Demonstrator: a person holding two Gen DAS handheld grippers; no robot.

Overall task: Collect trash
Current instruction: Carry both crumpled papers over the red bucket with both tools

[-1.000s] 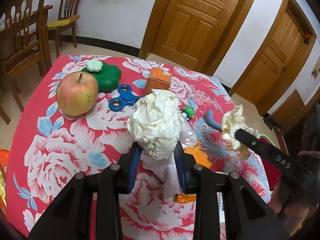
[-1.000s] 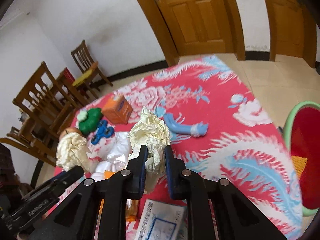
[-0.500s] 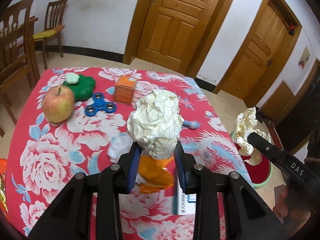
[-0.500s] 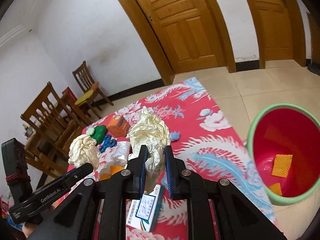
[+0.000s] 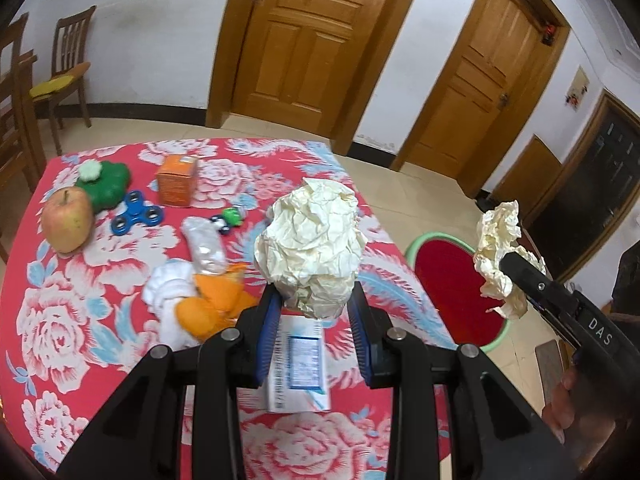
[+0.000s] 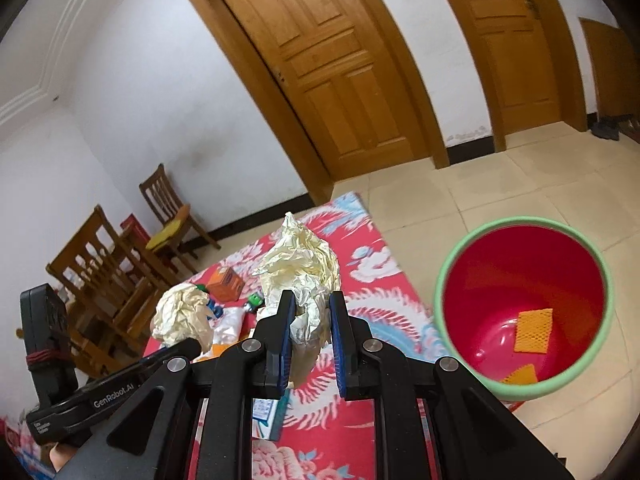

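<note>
Red floral tablecloth stays littered: each gripper, left and right, clamps a crumpled paper ball, bound for the red bin at three o'clock, orange scraps already inside.

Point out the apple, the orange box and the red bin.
apple [image 5: 66, 220], left wrist view, middle of its skin.
orange box [image 5: 176, 185], left wrist view, front face.
red bin [image 6: 520, 280], right wrist view, inner wall.

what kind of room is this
Most likely a dining or living room in a home: panelled wooden doors, wooden dining chairs against a white wall, a tiled floor, and a table under a red floral tablecloth.
</note>
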